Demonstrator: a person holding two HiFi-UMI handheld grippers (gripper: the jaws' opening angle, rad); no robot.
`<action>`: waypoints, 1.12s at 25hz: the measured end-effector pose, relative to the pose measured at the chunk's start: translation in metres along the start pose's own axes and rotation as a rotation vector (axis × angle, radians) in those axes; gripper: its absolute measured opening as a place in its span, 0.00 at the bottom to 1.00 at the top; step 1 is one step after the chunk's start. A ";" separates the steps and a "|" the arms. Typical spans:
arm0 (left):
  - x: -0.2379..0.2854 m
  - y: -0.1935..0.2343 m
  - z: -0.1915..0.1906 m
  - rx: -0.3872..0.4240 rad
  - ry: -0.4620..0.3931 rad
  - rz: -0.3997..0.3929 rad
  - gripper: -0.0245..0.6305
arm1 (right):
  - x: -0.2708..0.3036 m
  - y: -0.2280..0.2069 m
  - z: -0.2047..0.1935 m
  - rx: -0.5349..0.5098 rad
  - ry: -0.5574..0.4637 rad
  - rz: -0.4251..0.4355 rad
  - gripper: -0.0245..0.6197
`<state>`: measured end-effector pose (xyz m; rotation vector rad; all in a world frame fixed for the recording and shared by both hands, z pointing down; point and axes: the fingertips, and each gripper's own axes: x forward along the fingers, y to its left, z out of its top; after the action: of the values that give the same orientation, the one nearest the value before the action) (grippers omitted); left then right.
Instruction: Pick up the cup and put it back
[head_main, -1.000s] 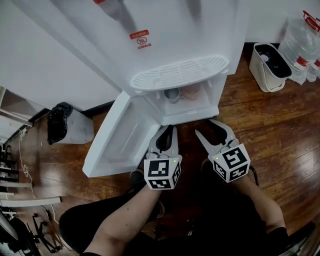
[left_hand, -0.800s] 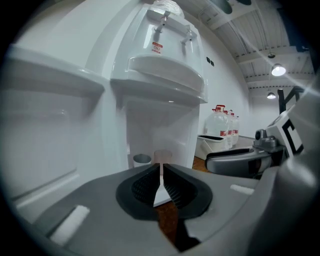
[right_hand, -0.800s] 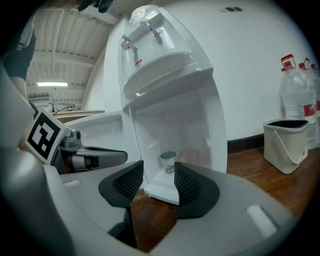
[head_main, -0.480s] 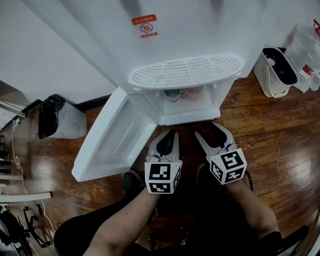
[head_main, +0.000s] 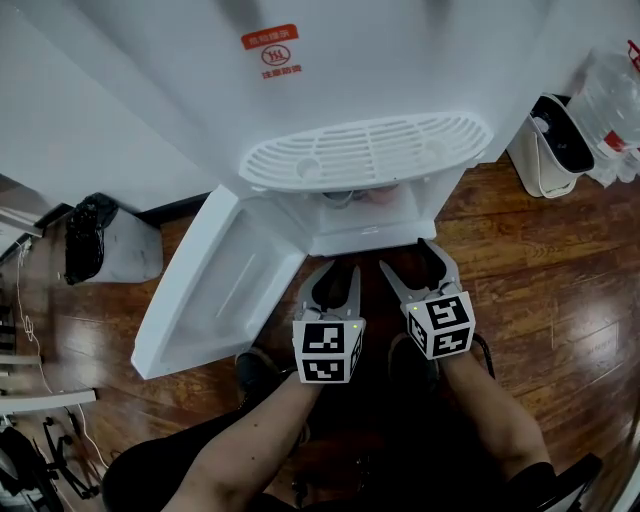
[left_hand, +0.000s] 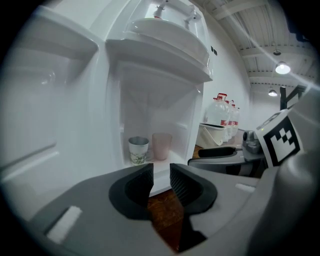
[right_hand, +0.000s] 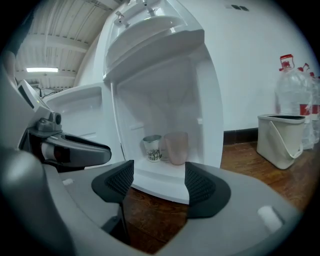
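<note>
Two cups stand side by side in the open lower cabinet of a white water dispenser (head_main: 400, 60): a patterned metal-rimmed cup (left_hand: 138, 150) (right_hand: 152, 148) on the left and a pink translucent cup (left_hand: 161, 145) (right_hand: 176, 147) on the right. In the head view the drip tray (head_main: 365, 150) almost hides them. My left gripper (head_main: 335, 272) (left_hand: 161, 172) hovers in front of the cabinet, its jaws opening by a narrow gap with nothing between them. Beside it, my right gripper (head_main: 405, 258) (right_hand: 159, 172) has its jaws opening wide, also with nothing between them. Both are short of the cups.
The cabinet door (head_main: 215, 290) hangs open to the left. A bin with a black bag (head_main: 85, 235) stands at the far left. At the right are a beige bin (head_main: 555, 145) and water bottles (head_main: 610, 100). The floor is dark wood.
The left jaws have parted slightly and the right jaws have spread wider. Both grippers sit a little nearer the cabinet, and the head view has shifted.
</note>
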<state>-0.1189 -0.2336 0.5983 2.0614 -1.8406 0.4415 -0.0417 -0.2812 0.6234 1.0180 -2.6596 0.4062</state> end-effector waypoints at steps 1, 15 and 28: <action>0.002 0.000 -0.002 0.004 0.006 -0.007 0.17 | 0.002 -0.002 -0.001 0.007 0.000 -0.008 0.52; 0.035 0.015 0.002 -0.023 0.014 -0.016 0.17 | 0.043 -0.019 0.007 -0.003 -0.004 -0.059 0.54; 0.050 0.035 -0.008 0.037 0.051 -0.033 0.20 | 0.090 -0.032 0.009 0.014 0.001 -0.107 0.55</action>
<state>-0.1485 -0.2785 0.6292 2.0811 -1.7797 0.5185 -0.0858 -0.3620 0.6505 1.1580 -2.5901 0.4023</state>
